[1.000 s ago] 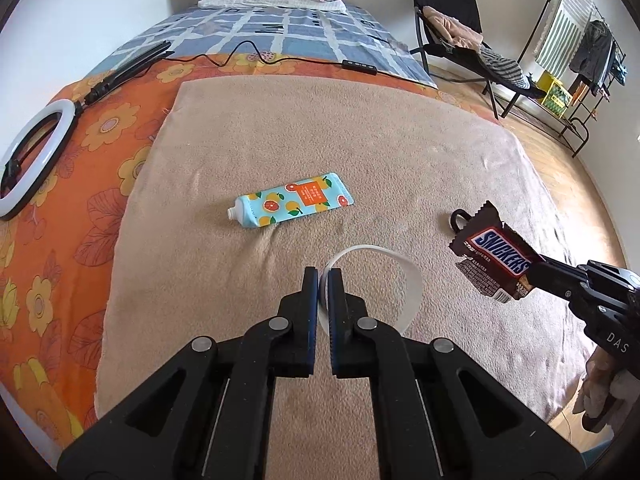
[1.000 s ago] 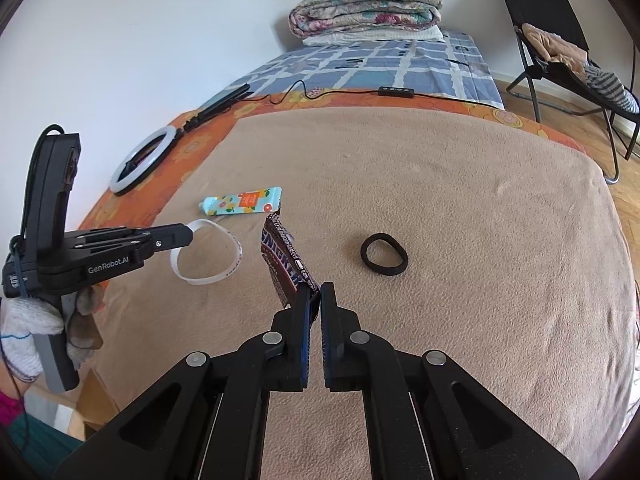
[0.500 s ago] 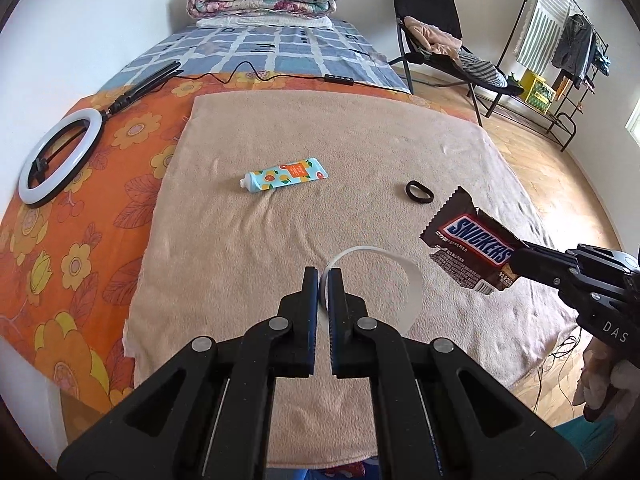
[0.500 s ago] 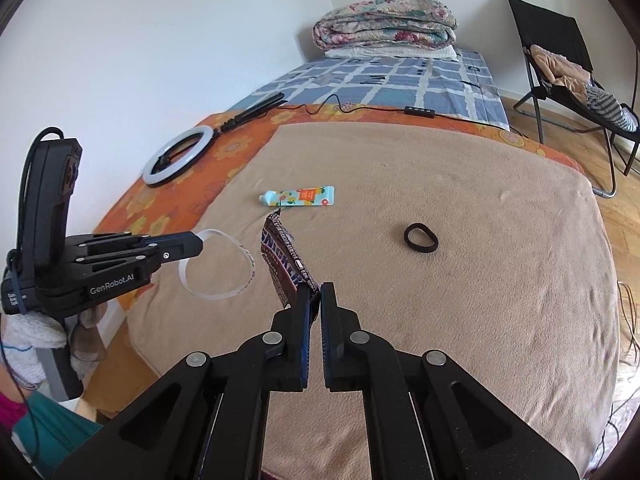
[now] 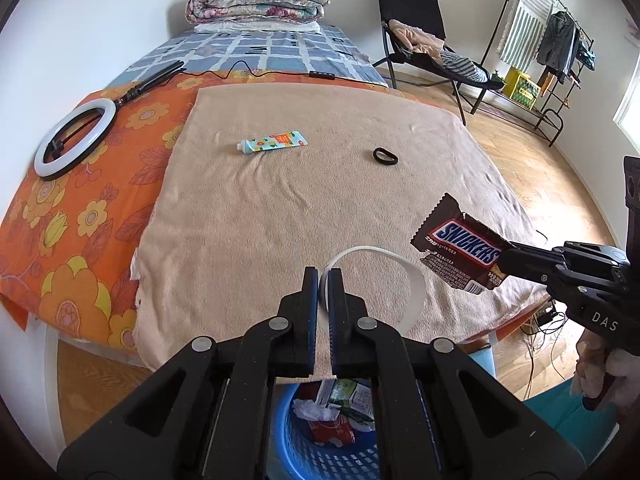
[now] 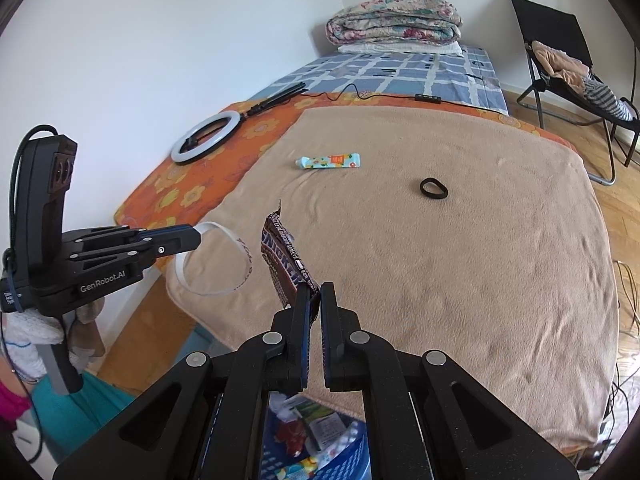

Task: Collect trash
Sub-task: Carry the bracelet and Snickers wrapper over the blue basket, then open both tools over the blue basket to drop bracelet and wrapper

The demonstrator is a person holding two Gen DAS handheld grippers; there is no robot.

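Left wrist view: blue basket [image 5: 320, 454] of crumpled wrappers [image 5: 332, 412].

In the left wrist view the blanket [image 5: 280, 216] fills the centre, lying on the bed [image 5: 72, 208]. The tube [image 5: 273, 141] lies on it upper left of centre, the hair tie [image 5: 385, 156] to its right. The ring light [image 5: 74, 136] lies at far left, the folded quilt [image 5: 256, 2] at top. The chair [image 5: 416, 44] stands upper right, the rack [image 5: 548, 52] beyond it. The basket [image 5: 332, 432] sits at the bottom edge, below the blanket's near edge, trash [image 5: 328, 408] in it.
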